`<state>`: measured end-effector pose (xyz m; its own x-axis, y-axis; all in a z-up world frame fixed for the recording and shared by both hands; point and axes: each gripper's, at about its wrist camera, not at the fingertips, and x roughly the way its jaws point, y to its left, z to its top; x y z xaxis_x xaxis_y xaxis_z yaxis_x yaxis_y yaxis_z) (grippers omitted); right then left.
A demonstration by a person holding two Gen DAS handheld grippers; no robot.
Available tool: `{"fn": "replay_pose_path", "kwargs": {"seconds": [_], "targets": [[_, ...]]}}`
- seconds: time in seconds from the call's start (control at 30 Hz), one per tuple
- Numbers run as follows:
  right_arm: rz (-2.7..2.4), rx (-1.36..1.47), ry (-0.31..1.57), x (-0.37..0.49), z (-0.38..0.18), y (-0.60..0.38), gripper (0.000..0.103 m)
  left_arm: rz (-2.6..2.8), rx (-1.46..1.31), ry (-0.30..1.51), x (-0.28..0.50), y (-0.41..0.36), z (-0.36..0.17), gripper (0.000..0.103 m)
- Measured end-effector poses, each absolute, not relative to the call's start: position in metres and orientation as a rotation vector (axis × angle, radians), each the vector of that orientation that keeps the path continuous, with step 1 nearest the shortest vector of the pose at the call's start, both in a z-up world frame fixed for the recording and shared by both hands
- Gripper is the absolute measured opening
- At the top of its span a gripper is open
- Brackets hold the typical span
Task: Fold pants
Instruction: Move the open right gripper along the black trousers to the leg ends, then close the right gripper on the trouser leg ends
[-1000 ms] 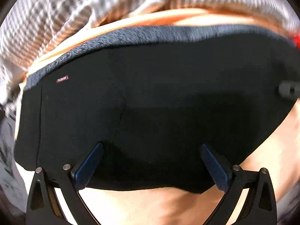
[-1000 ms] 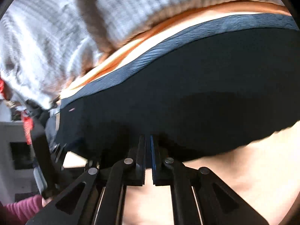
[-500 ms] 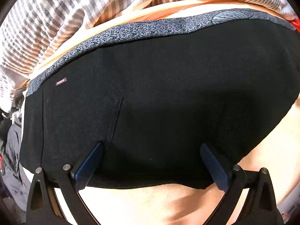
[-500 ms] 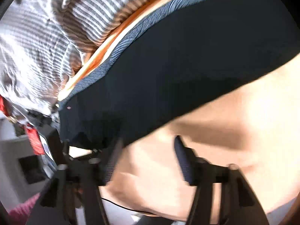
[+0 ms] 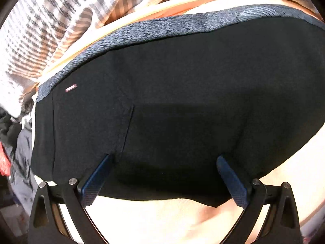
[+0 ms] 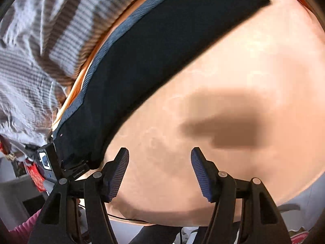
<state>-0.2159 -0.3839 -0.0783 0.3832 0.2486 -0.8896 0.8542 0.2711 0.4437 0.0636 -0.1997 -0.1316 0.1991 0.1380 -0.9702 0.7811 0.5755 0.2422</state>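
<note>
Black pants [image 5: 182,101] with a blue-grey patterned waistband [image 5: 162,27] lie folded flat on a peach-coloured surface [image 5: 162,219]. My left gripper [image 5: 165,160] hangs open just over the pants' near edge, its blue pads spread wide with only flat cloth under them. In the right wrist view the pants [image 6: 162,46] run as a dark band across the upper left. My right gripper [image 6: 160,156] is open over the bare peach surface [image 6: 243,81], off to the right of the pants, with nothing between its fingers.
A grey-and-white striped cloth [image 5: 50,30] lies bunched beyond the waistband, also in the right wrist view as striped cloth [image 6: 40,50]. Red and grey items [image 5: 6,158] sit at the far left. The other gripper's body [image 6: 48,160] shows at the pants' left end.
My right gripper was shut at the pants' near edge; it has opened and swung away to the right over bare surface. The left gripper drifted slightly and stays open over the pants.
</note>
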Motion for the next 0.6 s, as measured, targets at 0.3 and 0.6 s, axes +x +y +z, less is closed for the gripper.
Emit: {"fn": "replay_pose_path", "kwargs": {"seconds": [0.3,0.6], "targets": [[-0.669,1.286,1.061,-0.252,-0.071,-0.428,0.067,-0.649,0.819,1.290,0.028,-0.266,-0.096,0.103],[-0.721,1.147,1.064,-0.251,-0.056,-0.488,0.042,-0.722,0.723,1.300,-0.016,-0.349,-0.083,0.103]]}}
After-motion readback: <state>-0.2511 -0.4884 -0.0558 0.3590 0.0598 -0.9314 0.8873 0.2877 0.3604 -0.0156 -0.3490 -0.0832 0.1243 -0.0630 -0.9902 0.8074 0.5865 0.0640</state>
